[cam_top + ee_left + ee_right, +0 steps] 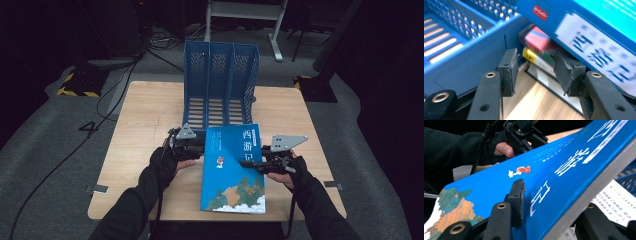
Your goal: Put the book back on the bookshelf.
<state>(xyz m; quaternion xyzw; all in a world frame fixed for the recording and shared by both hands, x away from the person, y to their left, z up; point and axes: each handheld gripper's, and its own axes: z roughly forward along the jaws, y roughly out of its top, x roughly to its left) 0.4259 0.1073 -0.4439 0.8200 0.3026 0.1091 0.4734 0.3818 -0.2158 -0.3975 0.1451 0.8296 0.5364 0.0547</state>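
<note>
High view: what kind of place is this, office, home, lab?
Most likely a lab or recording space, not a home. A lone wooden table stands on grey floor in a dark room, cables trail across it, and black-and-yellow hazard tape marks equipment bases. The blue file rack suggests a staged desk-tidying setup.

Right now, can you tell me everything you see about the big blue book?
The blue book is a thick paperback with a glossy cover: white Chinese characters, a tiny red cartoon figure, and a painted landscape with white clouds at the bottom. Its page edges look grey-white. It is tilted, lifted off the wooden table in front of the blue file rack. The right gripper clamps its edge, one pad on the cover. The left gripper sits at its spine side, with smaller books lying underneath.
</note>
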